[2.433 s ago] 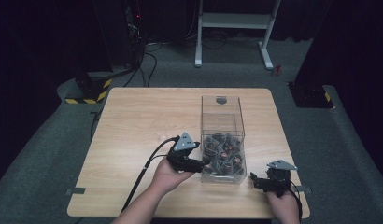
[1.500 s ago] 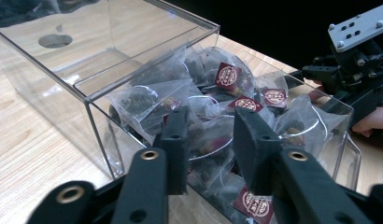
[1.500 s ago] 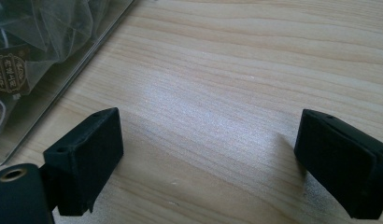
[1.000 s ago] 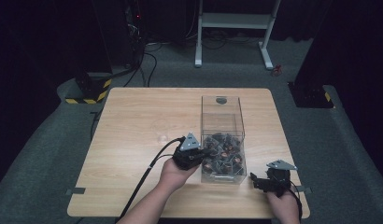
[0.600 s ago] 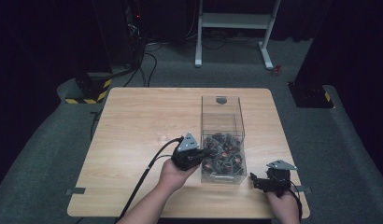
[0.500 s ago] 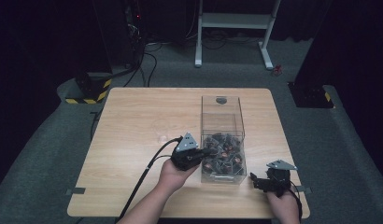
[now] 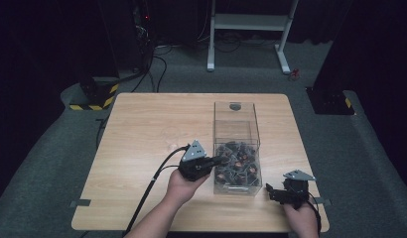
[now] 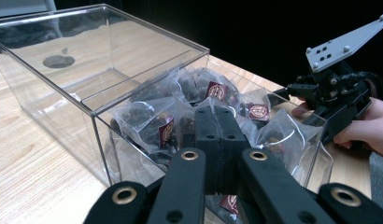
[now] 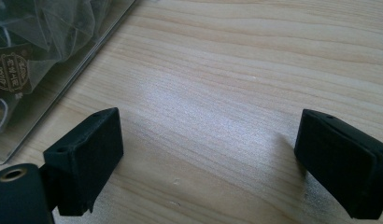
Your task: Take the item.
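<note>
On the light wooden table (image 7: 152,134), seen from the high view, a clear rectangular plastic box (image 7: 236,144) stands at about 3 o'clock of centre, its near half heaped with small clear sachets bearing dark red round labels (image 7: 236,166). The left gripper (image 7: 216,161) reaches over the box's 9 o'clock wall, the person's left hand (image 7: 184,184) behind it. The right gripper (image 7: 271,191) rests on the table at the box's 5 o'clock corner, just beside it.

In the left gripper view, the left gripper (image 8: 216,123) has its two black jaws pressed flat together — nothing visible between them — among the sachets (image 8: 157,126) inside the box (image 8: 94,105). The right gripper (image 8: 292,95) sits at 3 o'clock, beyond the far wall.

In the right gripper view, the right gripper (image 9: 208,140) stands spread wide over bare wood (image 9: 255,60) — gripping nothing — with the box's edge (image 9: 82,74) at 10 o'clock.
</note>
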Motion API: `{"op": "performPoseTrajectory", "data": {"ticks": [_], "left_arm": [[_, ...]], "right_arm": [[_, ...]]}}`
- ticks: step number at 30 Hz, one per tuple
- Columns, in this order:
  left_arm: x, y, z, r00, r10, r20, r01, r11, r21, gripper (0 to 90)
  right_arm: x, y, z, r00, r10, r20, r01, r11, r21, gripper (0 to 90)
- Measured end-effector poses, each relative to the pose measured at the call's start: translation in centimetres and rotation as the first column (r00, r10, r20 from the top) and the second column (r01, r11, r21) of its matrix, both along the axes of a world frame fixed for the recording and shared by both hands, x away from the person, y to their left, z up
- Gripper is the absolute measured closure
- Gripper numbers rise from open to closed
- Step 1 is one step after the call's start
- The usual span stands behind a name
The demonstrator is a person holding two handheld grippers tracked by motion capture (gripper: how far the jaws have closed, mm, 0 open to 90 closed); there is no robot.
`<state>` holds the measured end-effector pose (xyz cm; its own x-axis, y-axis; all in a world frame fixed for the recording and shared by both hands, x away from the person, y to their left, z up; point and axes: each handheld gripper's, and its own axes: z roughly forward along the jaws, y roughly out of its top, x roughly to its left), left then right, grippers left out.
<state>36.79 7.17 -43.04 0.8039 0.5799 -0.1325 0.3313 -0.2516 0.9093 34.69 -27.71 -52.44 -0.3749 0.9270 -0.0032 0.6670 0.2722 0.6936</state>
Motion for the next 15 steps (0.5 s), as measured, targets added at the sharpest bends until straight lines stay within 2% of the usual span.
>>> {"op": "performPoseTrajectory", "data": {"ticks": [15], "left_arm": [[-0.5, 1.2, 0.8, 0.9996, 0.019, 0.022, -0.019, 0.9995, -0.027, 90.0]], "right_arm": [[0.0, 0.0, 0.0, 1.0000, 0.002, 0.000, -0.002, 1.000, -0.001, 7.8]]}}
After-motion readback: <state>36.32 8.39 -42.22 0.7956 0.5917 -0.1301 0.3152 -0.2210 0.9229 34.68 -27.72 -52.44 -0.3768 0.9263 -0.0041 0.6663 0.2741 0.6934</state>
